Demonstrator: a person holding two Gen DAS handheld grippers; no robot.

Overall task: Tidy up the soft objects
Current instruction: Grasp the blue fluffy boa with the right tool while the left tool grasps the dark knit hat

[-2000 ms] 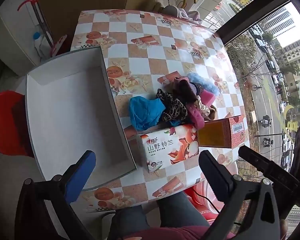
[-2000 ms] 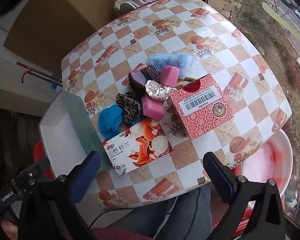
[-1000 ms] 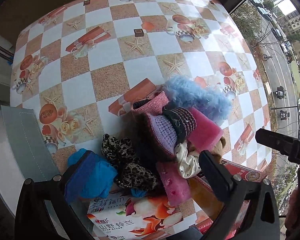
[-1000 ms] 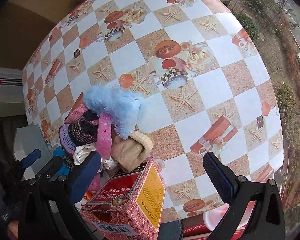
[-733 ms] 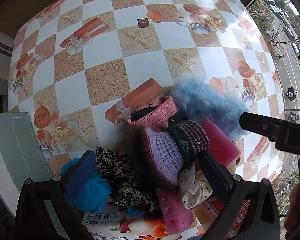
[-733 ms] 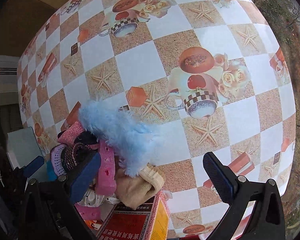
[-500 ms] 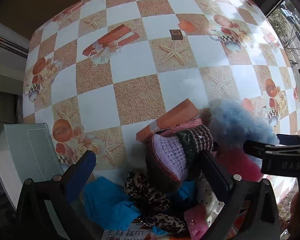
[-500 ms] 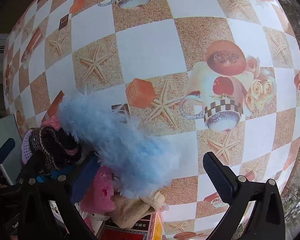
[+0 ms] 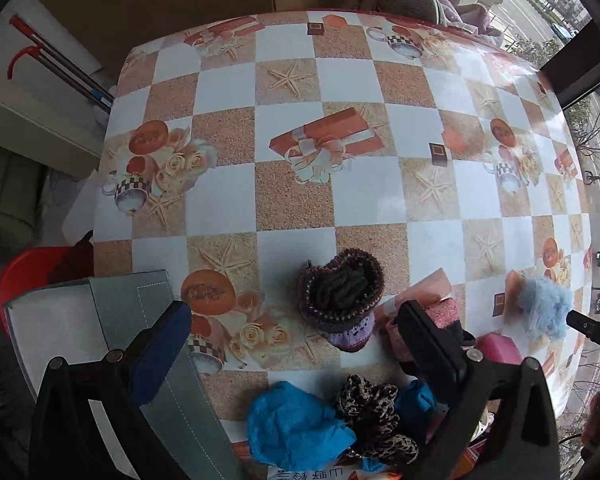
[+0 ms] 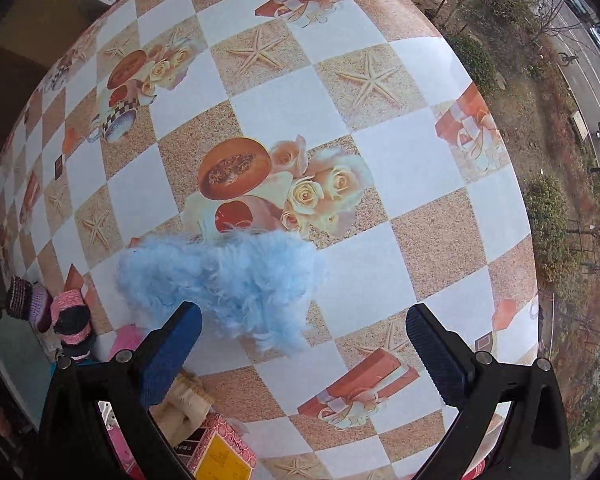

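A pile of soft things lies on the checkered tablecloth. In the left wrist view my left gripper [image 9: 292, 332] is open, close above a dark knitted piece with a purple edge [image 9: 340, 296]. A blue cloth [image 9: 296, 428], a leopard-print scrunchie [image 9: 374, 420] and a pink knitted piece [image 9: 440, 312] lie near it. The fluffy light-blue piece [image 9: 546, 312] sits at the right. In the right wrist view my right gripper [image 10: 304, 344] is open, with the fluffy light-blue piece [image 10: 224, 280] just ahead of its left finger.
A grey-white open box [image 9: 100, 344] stands at the table's left front. A red patterned carton [image 10: 216, 452] and a beige soft piece [image 10: 184, 404] lie below the right gripper. A red stool [image 9: 20, 276] stands left of the table. The table edge runs at the right.
Both grippers have dropped lower and moved forward over the pile. The left now hovers at the dark knitted piece, the right at the fluffy blue piece. Both stay open.
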